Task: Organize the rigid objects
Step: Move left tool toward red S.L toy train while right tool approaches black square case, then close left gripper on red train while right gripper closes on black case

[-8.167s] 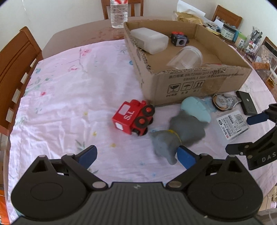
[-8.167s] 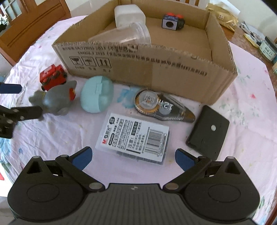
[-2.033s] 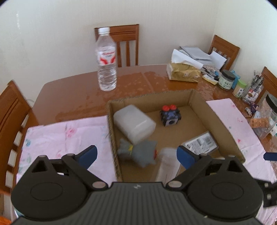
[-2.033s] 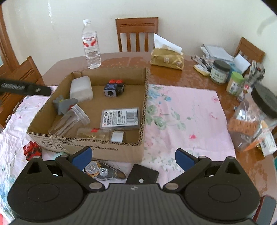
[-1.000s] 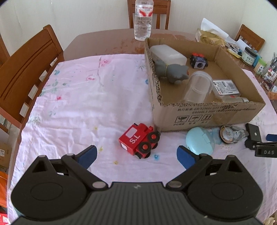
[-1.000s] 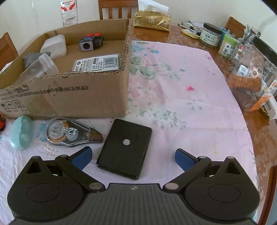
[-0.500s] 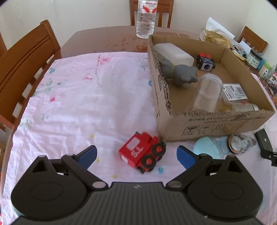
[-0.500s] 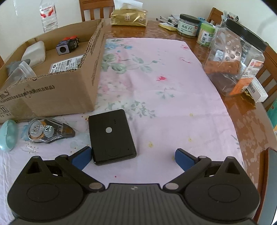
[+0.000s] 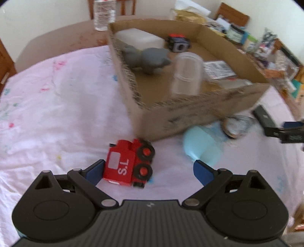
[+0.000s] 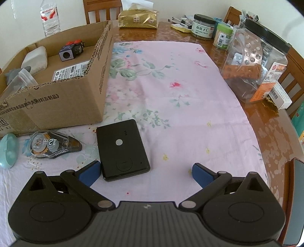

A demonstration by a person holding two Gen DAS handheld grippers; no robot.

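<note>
My left gripper [image 9: 147,171] is open, low over the pink cloth, with the red toy train [image 9: 129,164] between its fingers, close to the left pad. My right gripper [image 10: 146,173] is open, with a flat black device [image 10: 121,148] between its fingers, near the left pad. The cardboard box [image 9: 190,112] holds a grey toy animal [image 9: 148,58], a white container [image 9: 138,38], a clear cup [image 9: 187,74], a black cube toy [image 9: 177,44] and a labelled packet [image 9: 218,69]. A light-blue oval case [image 9: 202,146] and a correction tape dispenser [image 10: 51,146] lie in front of the box [image 10: 57,98].
A water bottle [image 10: 50,17], a tissue pack [image 10: 138,19], jars [image 10: 203,26] and a large clear jar [image 10: 254,66] stand along the far and right table edges. Wooden chairs surround the table. My right gripper shows at the right edge of the left wrist view [image 9: 286,131].
My left gripper has dropped and closed in on the red train, which now sits between its fingers. My right gripper has moved in on the black device. Both stay open.
</note>
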